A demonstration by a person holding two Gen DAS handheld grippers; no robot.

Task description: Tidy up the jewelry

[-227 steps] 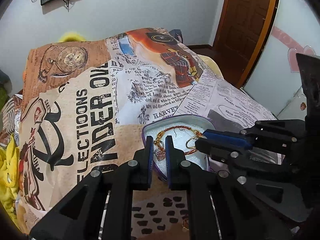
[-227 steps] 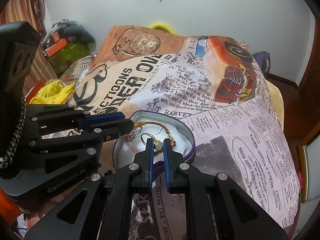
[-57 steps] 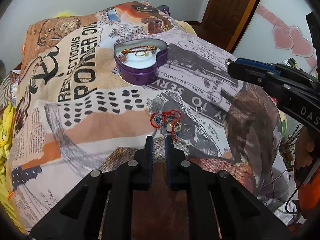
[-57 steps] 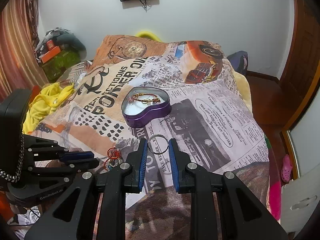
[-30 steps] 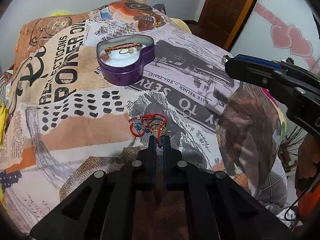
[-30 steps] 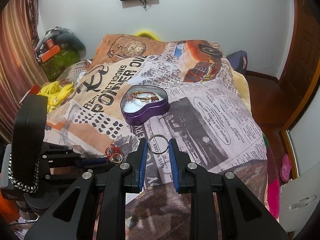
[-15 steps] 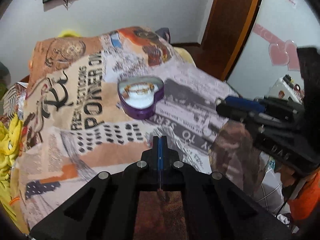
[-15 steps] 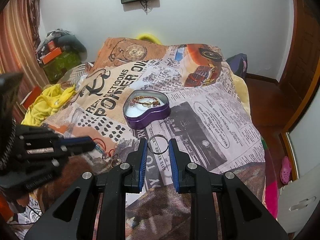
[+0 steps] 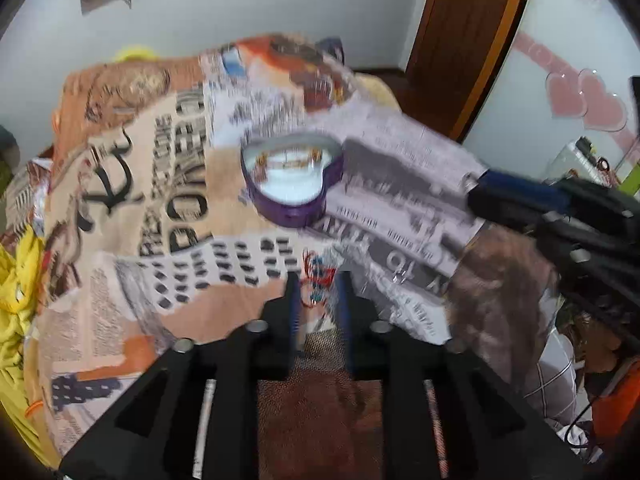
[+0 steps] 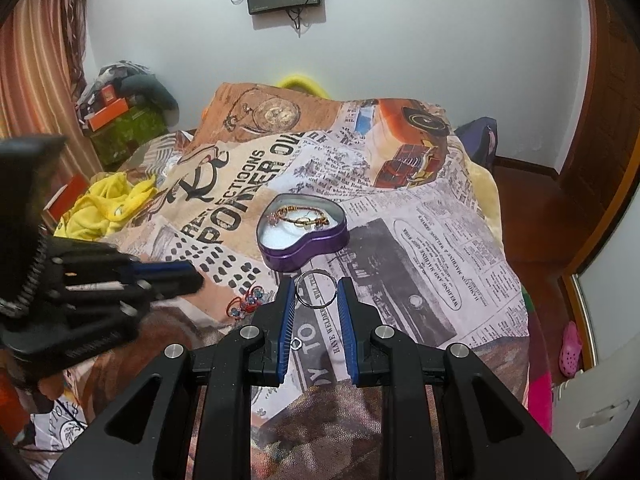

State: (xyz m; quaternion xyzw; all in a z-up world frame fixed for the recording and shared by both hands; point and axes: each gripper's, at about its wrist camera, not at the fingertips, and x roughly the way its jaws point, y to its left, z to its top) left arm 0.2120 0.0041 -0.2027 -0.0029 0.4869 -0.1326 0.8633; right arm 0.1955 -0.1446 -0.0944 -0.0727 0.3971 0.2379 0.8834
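Thin silver ring [image 10: 315,289] sits pinched edgewise in the right gripper [image 10: 315,292]: light, stiff, slippery. Left gripper [image 9: 317,294] gapes over soft red bracelet [image 9: 317,276].

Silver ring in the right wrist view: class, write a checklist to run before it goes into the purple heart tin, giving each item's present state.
1. Thin silver ring clamped by right gripper: ok.
2. Purple heart-shaped tin open: ok.
3. Bare white lining left inside the tin: ok.
4. Left gripper away from the tin: ok.
5. Red beaded bracelet gripped: not ok, it lies on the bedspread and the left jaws are open.
6. Left wrist view sharp: not ok, blurred.
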